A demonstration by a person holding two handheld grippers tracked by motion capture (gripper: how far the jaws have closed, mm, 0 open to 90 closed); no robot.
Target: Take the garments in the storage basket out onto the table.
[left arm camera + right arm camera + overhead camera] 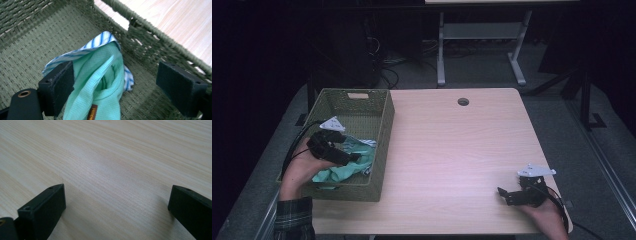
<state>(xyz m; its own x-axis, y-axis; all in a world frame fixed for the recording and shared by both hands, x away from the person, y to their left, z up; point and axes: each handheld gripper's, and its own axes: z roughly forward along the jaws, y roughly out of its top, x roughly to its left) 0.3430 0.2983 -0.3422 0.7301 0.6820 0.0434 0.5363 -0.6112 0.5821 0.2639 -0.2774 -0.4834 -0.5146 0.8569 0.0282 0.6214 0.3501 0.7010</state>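
A green cloth is straddled by the wide-spread left gripper inside a woven basket; the right gripper is held agape over the table.

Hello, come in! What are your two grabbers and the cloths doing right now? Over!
Left gripper open over green cloth in basket. Striped cloth underneath. Right gripper open, above bare table. Nothing blocking.

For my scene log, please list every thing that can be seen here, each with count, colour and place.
Basket: one, olive green woven, left part of the table.
Mint cloth: one, mint green, in the basket, between the left claw's jaws.
Striped cloth: one, white with blue stripes, in the basket under the mint cloth.
Table: one, light wood, centre.
Left claw: one, black, open, over the basket.
Right claw: one, black, open, low over the table's near right corner.
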